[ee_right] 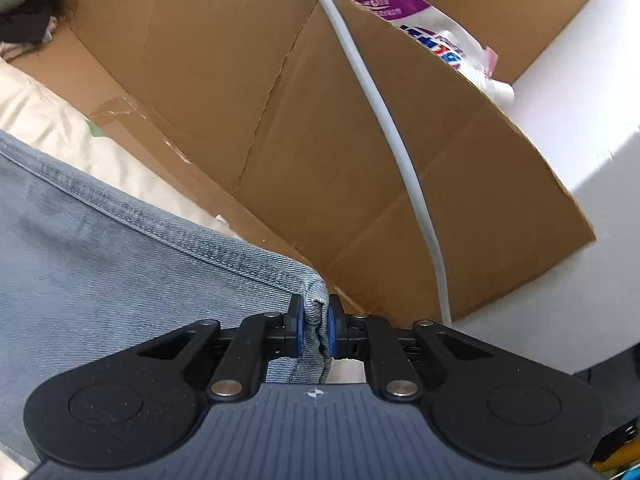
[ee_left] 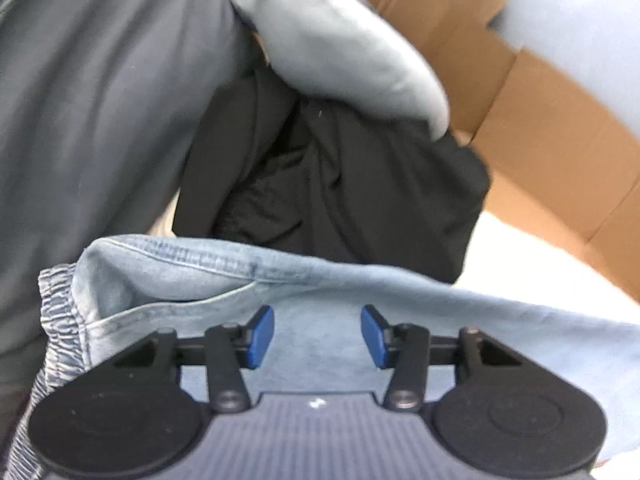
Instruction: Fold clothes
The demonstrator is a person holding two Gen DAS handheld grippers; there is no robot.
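Light blue denim trousers (ee_left: 328,304) with a gathered elastic waistband (ee_left: 60,312) lie under my left gripper (ee_left: 317,334). Its blue pads (ee_left: 262,336) stand apart above the fabric, open, nothing pinched between them. In the right wrist view the same denim (ee_right: 100,264) stretches out to the left, and my right gripper (ee_right: 314,328) is shut on a bunched corner of its hemmed edge (ee_right: 316,332). A black garment (ee_left: 340,184) and grey garments (ee_left: 92,100) lie beyond the denim in the left wrist view.
A cardboard box wall (ee_right: 320,132) rises just ahead of the right gripper, with a white cable (ee_right: 400,152) running down it. A purple and white bag (ee_right: 432,36) sits behind the box. Cream bedding (ee_right: 60,120) lies under the denim. Cardboard (ee_left: 540,128) also borders the clothes pile.
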